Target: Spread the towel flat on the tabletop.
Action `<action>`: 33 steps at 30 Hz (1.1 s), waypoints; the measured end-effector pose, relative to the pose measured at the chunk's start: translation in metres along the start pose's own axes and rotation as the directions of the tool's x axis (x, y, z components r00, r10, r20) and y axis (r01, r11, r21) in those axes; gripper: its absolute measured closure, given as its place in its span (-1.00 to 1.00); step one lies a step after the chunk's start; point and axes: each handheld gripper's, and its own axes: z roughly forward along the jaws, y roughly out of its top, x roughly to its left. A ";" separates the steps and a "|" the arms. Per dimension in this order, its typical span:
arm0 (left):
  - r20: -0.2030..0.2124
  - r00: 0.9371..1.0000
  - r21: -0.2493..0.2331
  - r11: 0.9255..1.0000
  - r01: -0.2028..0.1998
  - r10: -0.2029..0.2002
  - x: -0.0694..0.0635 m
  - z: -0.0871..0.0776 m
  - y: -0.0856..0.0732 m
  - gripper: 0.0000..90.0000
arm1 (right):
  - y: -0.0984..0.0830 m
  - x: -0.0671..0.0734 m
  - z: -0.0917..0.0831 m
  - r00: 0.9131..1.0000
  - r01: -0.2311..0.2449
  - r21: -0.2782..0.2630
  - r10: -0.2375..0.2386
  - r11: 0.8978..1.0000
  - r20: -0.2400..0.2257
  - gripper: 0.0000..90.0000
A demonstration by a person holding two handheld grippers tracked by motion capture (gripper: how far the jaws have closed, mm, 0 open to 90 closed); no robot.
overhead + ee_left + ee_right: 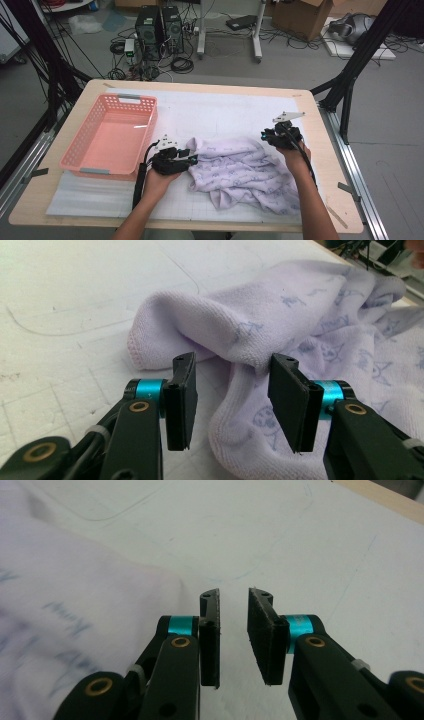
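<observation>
White table mat (210, 112), pink basket (111, 136) beside lilac towel (245, 170)

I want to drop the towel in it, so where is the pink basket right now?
High view: the pink basket sits at the table's left side, just left of the left gripper and lilac towel.

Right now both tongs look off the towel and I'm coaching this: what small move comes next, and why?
Probably ease the left tongs forward and close on the towel fold lying between the open jaws. The right tongs stand open beside the cloth.
</observation>
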 end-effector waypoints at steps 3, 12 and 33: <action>0.001 1.000 0.011 1.000 0.000 0.000 0.000 0.004 -0.001 0.24 | 0.005 -0.002 0.021 1.000 -0.015 0.043 0.016 0.999 -0.011 0.67; -0.014 1.000 0.045 0.999 -0.002 0.002 0.000 0.009 -0.002 0.22 | 0.008 0.019 0.057 0.963 -0.001 0.094 0.026 0.996 -0.267 0.23; -0.011 0.995 0.161 0.982 -0.100 0.104 -0.011 0.019 0.000 0.80 | 0.019 0.038 0.044 0.946 0.028 -0.002 -0.027 1.000 -0.323 0.38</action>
